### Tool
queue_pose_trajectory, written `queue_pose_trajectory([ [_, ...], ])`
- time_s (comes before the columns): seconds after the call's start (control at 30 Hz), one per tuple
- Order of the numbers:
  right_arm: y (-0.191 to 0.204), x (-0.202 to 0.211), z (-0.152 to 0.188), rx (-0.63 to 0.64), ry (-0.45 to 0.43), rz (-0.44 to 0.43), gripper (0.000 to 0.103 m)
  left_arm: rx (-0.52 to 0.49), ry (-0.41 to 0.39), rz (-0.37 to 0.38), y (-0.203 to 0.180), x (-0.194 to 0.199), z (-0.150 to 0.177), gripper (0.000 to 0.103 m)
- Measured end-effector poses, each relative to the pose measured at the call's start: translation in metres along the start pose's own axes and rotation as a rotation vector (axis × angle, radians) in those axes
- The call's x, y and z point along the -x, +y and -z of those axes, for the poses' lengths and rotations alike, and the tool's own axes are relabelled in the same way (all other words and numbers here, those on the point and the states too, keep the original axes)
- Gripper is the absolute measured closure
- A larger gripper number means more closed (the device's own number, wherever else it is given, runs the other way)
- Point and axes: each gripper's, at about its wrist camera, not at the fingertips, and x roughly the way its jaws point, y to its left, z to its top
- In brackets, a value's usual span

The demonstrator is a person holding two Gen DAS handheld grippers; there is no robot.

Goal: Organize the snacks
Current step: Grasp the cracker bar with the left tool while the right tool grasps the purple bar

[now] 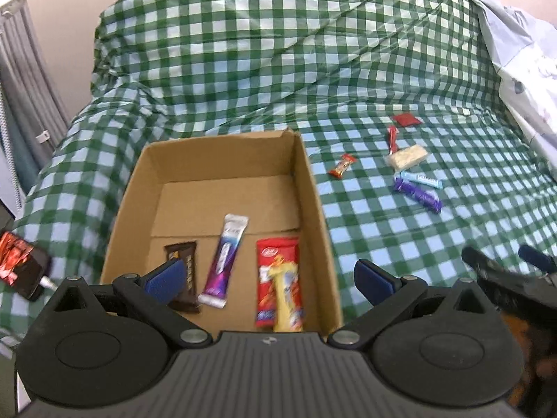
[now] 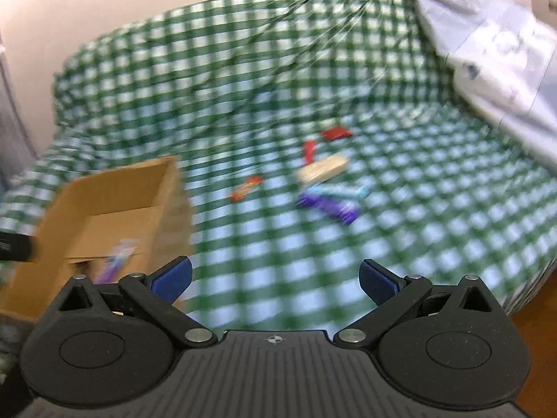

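Soft even light, fisheye-bent edges, right wrist view motion-blurred

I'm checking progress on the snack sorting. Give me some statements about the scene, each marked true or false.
1. The cardboard box already holds snacks. True: among them a brown bar and a purple stick pack.
2. The left gripper is shut on a snack. False: it is open and holds nothing.
3. Loose snacks lie on the checked cloth to the right of the box. True.
4. The right gripper holds the purple bar. False: it is open, and the bar lies on the cloth.
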Motion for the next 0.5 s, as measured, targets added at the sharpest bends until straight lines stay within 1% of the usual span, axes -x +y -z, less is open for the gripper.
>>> queue_pose_trajectory([
  [0.07,-0.017,-0.038,-0.013,0.005,0.004,0.025,0.001,-0.006,0.000,-0.014,-0.005,-0.010,-0.010,0.000],
  [0.17,-0.040,-0.100,-0.027,0.031,0.052,0.047,0.001,-0.024,0.014,-0.044,-0.012,-0.027,-0.023,0.000],
  [0.27,-0.059,-0.165,-0.035,0.068,0.109,0.070,0.001,-0.011,0.051,-0.055,-0.013,-0.047,-0.035,0.000],
  [0.33,-0.066,-0.203,-0.038,0.089,0.134,0.058,0.001,-0.001,0.073,-0.062,-0.013,-0.060,-0.042,0.000],
  [0.43,-0.069,-0.246,-0.040,0.113,0.152,0.021,0.002,-0.011,0.094,-0.070,-0.017,-0.081,-0.055,0.000],
  [0.47,-0.069,-0.260,-0.042,0.126,0.160,0.010,0.005,-0.021,0.095,-0.072,-0.020,-0.088,-0.061,0.000],
  [0.5,-0.068,-0.270,-0.041,0.138,0.163,0.004,0.010,-0.028,0.091,-0.074,-0.024,-0.095,-0.068,0.000],
])
